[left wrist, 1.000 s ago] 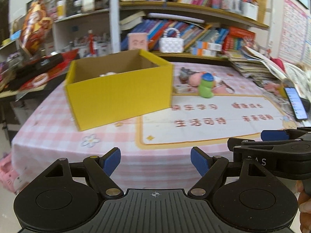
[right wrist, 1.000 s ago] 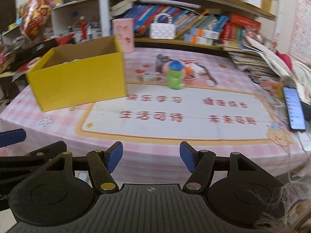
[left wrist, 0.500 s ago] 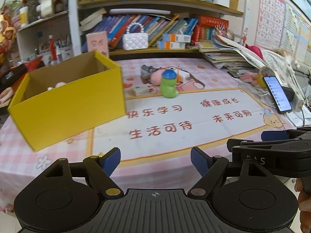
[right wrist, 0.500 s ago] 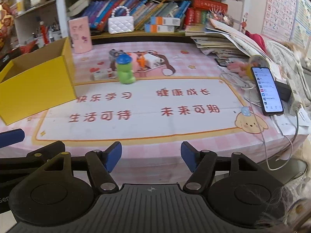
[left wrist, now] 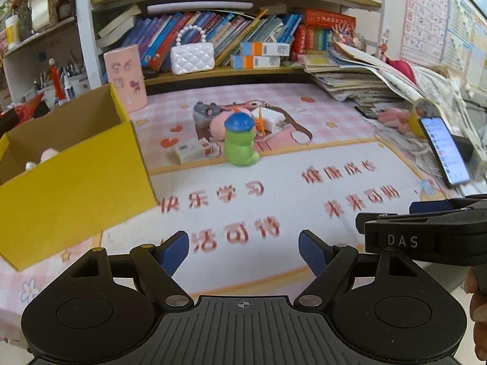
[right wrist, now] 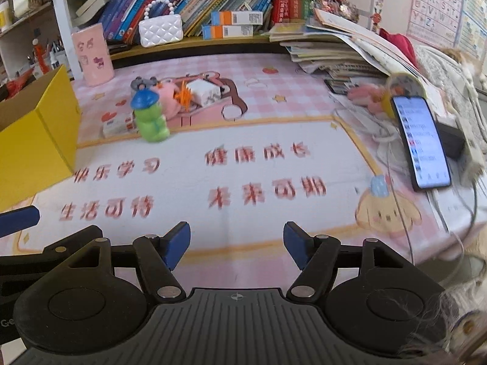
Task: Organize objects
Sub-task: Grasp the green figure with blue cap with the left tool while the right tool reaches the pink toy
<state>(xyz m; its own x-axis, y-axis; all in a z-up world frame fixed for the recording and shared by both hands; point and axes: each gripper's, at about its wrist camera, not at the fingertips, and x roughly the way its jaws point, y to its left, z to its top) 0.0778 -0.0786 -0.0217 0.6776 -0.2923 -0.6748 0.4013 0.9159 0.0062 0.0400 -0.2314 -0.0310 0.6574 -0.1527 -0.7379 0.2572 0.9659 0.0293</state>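
A green frog toy with a blue cap (left wrist: 240, 143) (right wrist: 150, 120) stands mid-table in front of a small heap: a grey toy (left wrist: 205, 112), a pink plush (right wrist: 169, 99), an orange spiky piece (right wrist: 184, 94), a white box (right wrist: 204, 91) and a flat packet (left wrist: 193, 150). An open yellow cardboard box (left wrist: 73, 188) (right wrist: 33, 149) sits at the left with pale items inside. My left gripper (left wrist: 243, 251) hangs open and empty over the near table edge. My right gripper (right wrist: 236, 243) is beside it, also open and empty.
A phone (right wrist: 421, 141) with a lit screen and cables lies at the right edge by a stack of papers (left wrist: 350, 82). A pink cup (left wrist: 124, 77) and white purse (left wrist: 191, 57) stand before the bookshelf. The table mat (right wrist: 274, 121) has red characters.
Both grippers have swept rightward along the table front; the yellow box slid toward the left of both views and the toy heap and phone came closer to centre. Both jaws stay apart.
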